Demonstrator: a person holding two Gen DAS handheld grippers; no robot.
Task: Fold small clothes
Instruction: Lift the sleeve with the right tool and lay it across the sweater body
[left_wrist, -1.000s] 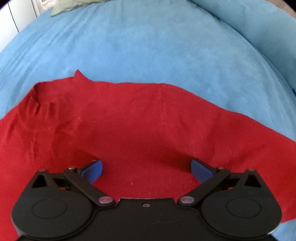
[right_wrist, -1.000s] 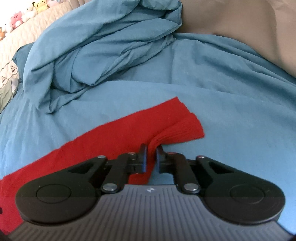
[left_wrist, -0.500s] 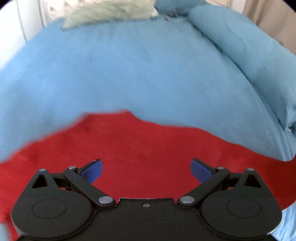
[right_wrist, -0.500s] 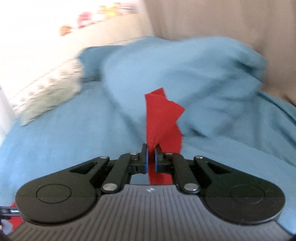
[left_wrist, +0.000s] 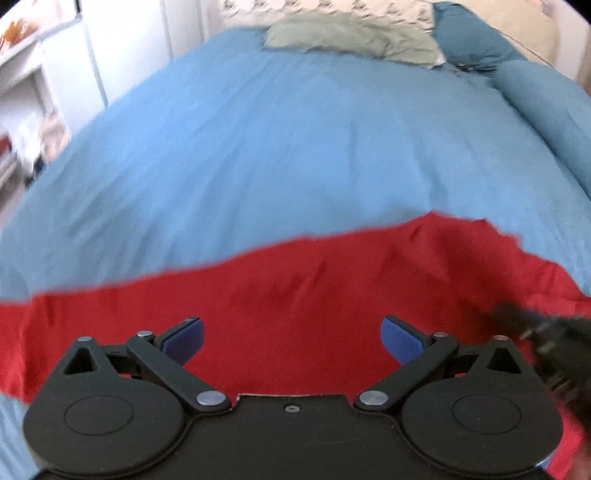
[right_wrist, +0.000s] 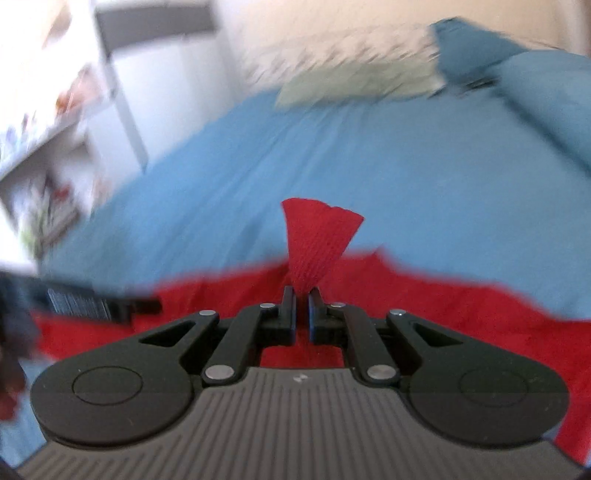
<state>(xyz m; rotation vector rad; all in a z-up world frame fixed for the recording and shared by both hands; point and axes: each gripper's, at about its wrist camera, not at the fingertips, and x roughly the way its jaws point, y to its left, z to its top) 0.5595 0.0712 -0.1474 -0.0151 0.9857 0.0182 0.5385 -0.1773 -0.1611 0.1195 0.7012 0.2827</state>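
Observation:
A red garment (left_wrist: 295, 291) lies spread on the blue bedsheet (left_wrist: 277, 147). My left gripper (left_wrist: 291, 338) is open, its blue pads (left_wrist: 184, 338) wide apart just above the red cloth, holding nothing. My right gripper (right_wrist: 303, 295) is shut on a ribbed end of the red garment (right_wrist: 317, 236), which fans out upward from the closed jaws; the rest of the garment (right_wrist: 461, 306) lies below it. The right gripper shows blurred at the right edge of the left wrist view (left_wrist: 554, 332). The left gripper shows blurred at the left of the right wrist view (right_wrist: 85, 299).
A grey-green pillow (left_wrist: 351, 37) and a patterned one lie at the head of the bed. A rolled blue duvet (left_wrist: 546, 96) runs along the right side. White shelves and wall (left_wrist: 44, 74) stand left of the bed.
My right gripper has lifted the garment's end off the bed and swung it left, over the rest of the garment. My left gripper has drawn back and tilted up, still open.

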